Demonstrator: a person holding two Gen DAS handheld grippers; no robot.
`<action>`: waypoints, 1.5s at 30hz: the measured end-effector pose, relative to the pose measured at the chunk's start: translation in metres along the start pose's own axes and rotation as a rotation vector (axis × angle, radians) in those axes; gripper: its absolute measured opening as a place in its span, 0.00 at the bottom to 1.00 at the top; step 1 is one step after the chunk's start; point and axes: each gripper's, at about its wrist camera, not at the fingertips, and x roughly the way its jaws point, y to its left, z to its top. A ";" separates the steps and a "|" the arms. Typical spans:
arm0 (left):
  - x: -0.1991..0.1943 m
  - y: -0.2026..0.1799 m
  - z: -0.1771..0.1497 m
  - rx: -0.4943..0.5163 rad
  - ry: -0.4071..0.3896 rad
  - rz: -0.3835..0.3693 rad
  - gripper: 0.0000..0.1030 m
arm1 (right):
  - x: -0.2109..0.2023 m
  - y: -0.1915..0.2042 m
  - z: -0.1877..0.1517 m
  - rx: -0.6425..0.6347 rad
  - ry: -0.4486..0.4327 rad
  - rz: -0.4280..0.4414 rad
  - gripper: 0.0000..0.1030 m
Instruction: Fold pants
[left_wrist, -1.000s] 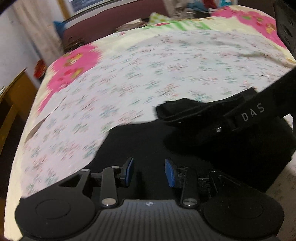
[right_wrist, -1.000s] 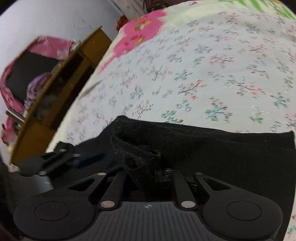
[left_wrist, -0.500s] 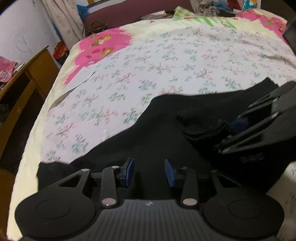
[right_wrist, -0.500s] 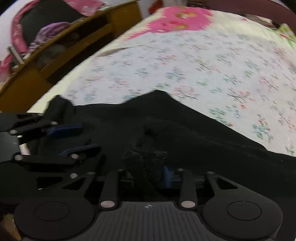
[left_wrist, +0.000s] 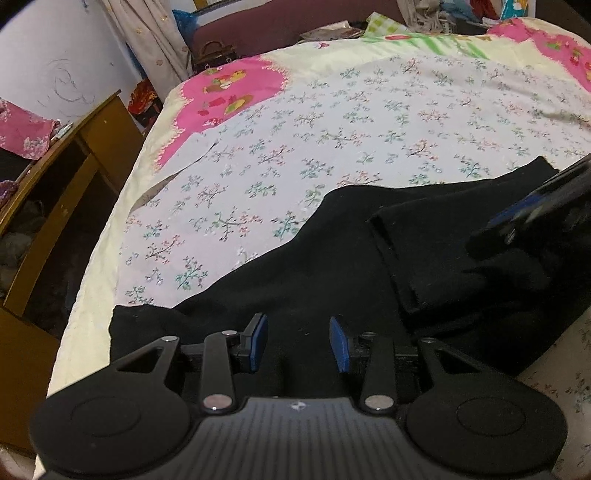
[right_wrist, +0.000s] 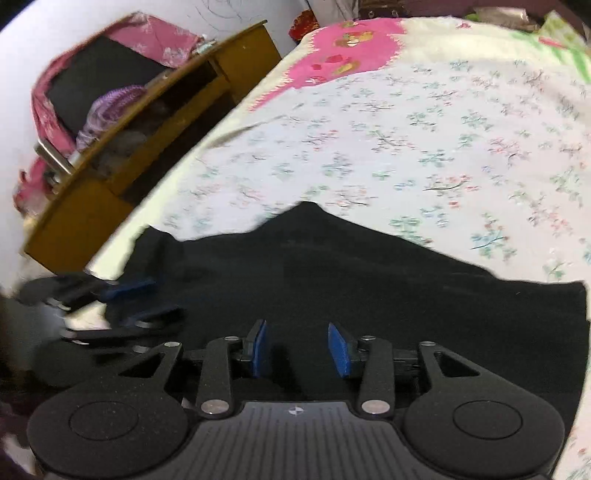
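My left gripper (left_wrist: 298, 343) hung spread and empty over the black pants (left_wrist: 332, 269). My right gripper (right_wrist: 300, 349) had just been opening, nothing between its pads, the cloth let go. The pants lay partly folded on the near edge of the floral bed (left_wrist: 369, 122). I judged one fold laid; next, I needed a fresh edge to pinch.

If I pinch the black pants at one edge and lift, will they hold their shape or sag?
Probably sag: the black pants lie limp on the flowered bedsheet, with a wavy edge and a folded flap resting flat. They look like soft knit, likely light, so one corner would trail. The fuzzy surface should grip the blue pads rather than slip.
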 end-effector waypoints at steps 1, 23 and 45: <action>-0.001 -0.003 -0.001 0.003 0.001 -0.001 0.46 | 0.011 0.001 -0.006 -0.010 0.015 0.000 0.24; -0.017 0.066 -0.026 0.010 0.052 0.028 0.51 | 0.032 0.040 0.001 0.066 0.083 -0.100 0.24; 0.028 0.162 -0.066 -0.194 0.145 0.106 0.52 | 0.083 0.086 0.025 -0.057 0.225 -0.367 0.29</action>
